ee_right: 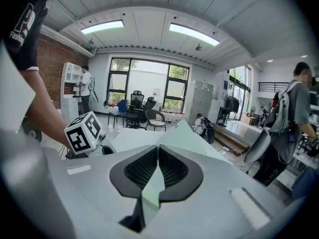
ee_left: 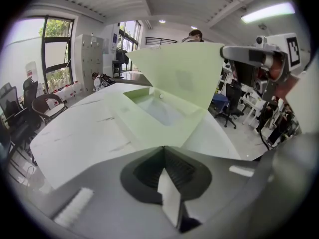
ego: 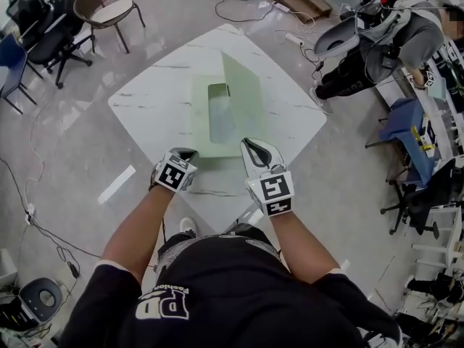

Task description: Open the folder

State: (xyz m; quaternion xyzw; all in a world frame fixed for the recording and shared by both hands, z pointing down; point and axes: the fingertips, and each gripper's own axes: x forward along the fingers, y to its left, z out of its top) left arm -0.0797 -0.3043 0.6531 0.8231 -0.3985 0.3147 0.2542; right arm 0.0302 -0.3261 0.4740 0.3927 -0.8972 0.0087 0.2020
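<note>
A pale green folder [ego: 217, 118] lies half open on the white marble table [ego: 145, 96]. Its lower leaf lies flat and shows a clear pocket [ee_left: 159, 108]. Its cover [ego: 243, 93] stands raised at a slant toward the right. My left gripper [ego: 185, 154] is at the folder's near left corner, shut on the lower leaf, whose edge shows between the jaws of the left gripper [ee_left: 162, 151]. My right gripper [ego: 251, 146] is shut on the near edge of the cover, and the green sheet [ee_right: 187, 136] runs out from the closed right gripper [ee_right: 158, 149].
The table stands cornerwise, with one corner near my body. Chairs [ego: 109, 9] stand at the far left. A person with a backpack [ego: 395, 38] stands at the far right beside desks. Cables [ego: 246, 13] trail on the floor beyond the table.
</note>
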